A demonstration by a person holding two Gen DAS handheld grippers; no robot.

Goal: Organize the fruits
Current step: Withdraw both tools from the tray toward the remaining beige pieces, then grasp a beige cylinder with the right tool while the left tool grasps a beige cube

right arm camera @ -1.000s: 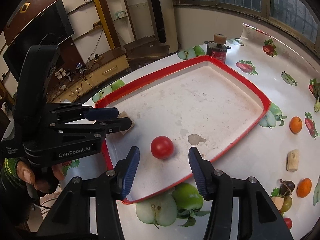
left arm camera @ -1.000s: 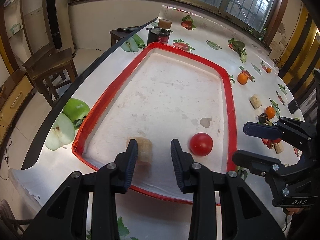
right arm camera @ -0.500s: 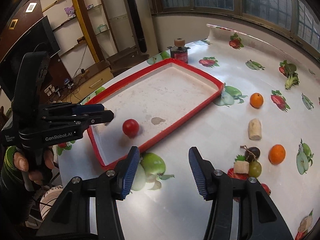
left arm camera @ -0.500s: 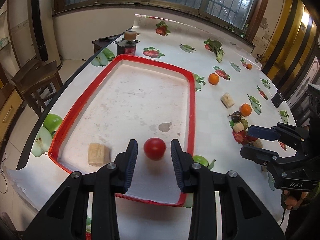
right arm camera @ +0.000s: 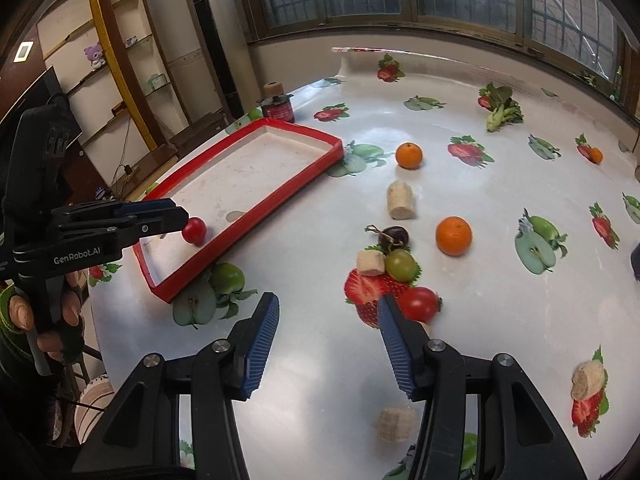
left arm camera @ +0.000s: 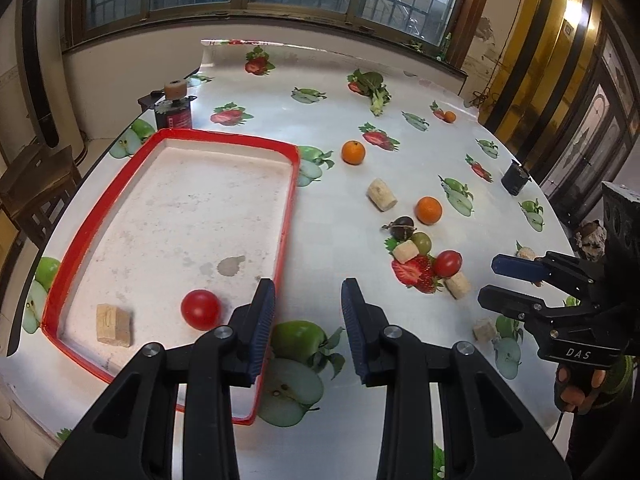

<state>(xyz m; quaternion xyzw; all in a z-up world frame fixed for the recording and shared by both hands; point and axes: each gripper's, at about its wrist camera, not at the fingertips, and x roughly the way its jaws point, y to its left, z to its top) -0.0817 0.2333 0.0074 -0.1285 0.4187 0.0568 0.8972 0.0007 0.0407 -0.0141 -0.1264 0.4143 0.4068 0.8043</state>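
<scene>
left gripper apart, empty, over red tray edge — right gripper apart, empty, beside loose tomato.

White letters "DAS" stand on the right hand-held gripper body, at four o'clock in the left view; "GenRobot.AI" marks the left hand-held gripper body, at nine o'clock in the right view.

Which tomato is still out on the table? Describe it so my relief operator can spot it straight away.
Start at the red tray and look right of it, to the fruit cluster on the tablecloth. The loose tomato lies at the near end, beside a printed strawberry. It is glossy red and round, unlike the green grape and dark plum just beyond.
</scene>
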